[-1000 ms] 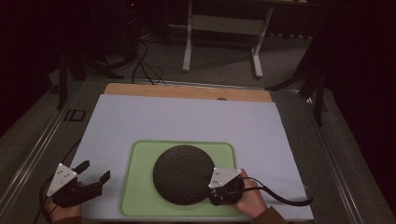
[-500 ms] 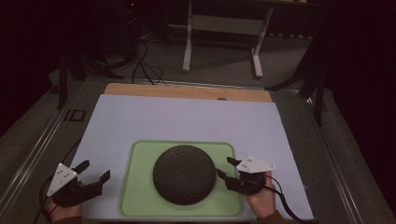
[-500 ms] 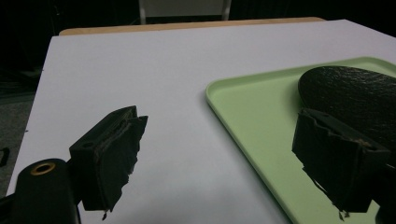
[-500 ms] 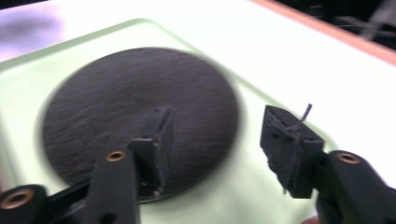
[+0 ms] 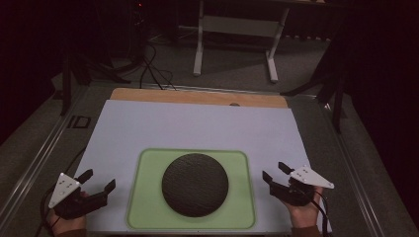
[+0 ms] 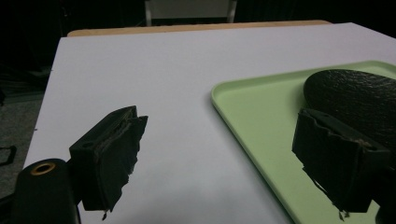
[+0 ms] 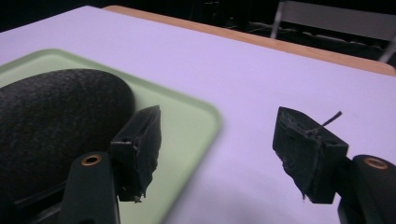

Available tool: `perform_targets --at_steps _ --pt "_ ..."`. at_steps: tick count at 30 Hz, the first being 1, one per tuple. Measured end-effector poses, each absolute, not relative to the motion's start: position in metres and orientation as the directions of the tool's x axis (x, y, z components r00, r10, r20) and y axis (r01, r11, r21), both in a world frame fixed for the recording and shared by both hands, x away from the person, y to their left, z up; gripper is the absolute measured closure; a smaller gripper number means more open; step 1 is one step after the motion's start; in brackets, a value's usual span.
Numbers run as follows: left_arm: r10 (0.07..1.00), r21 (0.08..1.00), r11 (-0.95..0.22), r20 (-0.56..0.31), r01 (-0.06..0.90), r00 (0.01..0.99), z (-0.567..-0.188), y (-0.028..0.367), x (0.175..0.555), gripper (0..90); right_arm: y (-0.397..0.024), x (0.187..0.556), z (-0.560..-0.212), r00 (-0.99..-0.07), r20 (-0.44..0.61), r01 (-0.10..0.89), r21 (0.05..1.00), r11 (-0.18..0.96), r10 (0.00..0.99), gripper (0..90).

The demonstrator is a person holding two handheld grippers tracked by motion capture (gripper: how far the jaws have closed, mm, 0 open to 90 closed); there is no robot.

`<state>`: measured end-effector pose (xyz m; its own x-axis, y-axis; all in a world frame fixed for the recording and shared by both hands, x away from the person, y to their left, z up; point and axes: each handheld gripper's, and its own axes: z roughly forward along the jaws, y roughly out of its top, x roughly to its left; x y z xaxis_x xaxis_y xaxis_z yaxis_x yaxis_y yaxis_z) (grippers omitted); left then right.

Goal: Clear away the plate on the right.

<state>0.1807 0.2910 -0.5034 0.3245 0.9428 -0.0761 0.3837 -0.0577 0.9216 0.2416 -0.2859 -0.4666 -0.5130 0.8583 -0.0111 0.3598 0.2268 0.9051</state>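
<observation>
A: High view check: black round mat (image 5: pixel 195 184) lies flat in the middle of the green tray (image 5: pixel 146 202), tray sits on the white sheet on the counter (image 5: pixel 197 128), near the front edge.

B: Tongs?

A: Left tongs (image 5: pixel 99 181) wide apart, holding nothing, just off the tray's left side. Right tongs (image 5: pixel 275 172) also wide, empty, off the tray's right side. Neither touches tray or mat.

B: Left gripper view agrees?

A: Yes, jaws spread, bare white sheet between them, tray rim (image 6: pixel 243 116) and mat (image 6: pixel 355 93) off to the side. Right gripper view same: gap between the jaws, mat (image 7: pixel 51 112) beside one jaw, not gripped.

B: Progress?

A: Looks like placing is done, mat centred on tray, both hands clear. If anything's left, can't tell from this; maybe just pulling hands away.
</observation>
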Motion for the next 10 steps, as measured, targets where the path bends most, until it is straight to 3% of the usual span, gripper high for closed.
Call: perform_targets --at_steps 10 --pt "0.964 0.914 -0.029 -0.082 0.404 0.254 -0.505 0.291 0.183 14.8 -0.326 0.231 -0.483 -0.362 0.001 0.403 0.902 0.156 0.932 28.6"
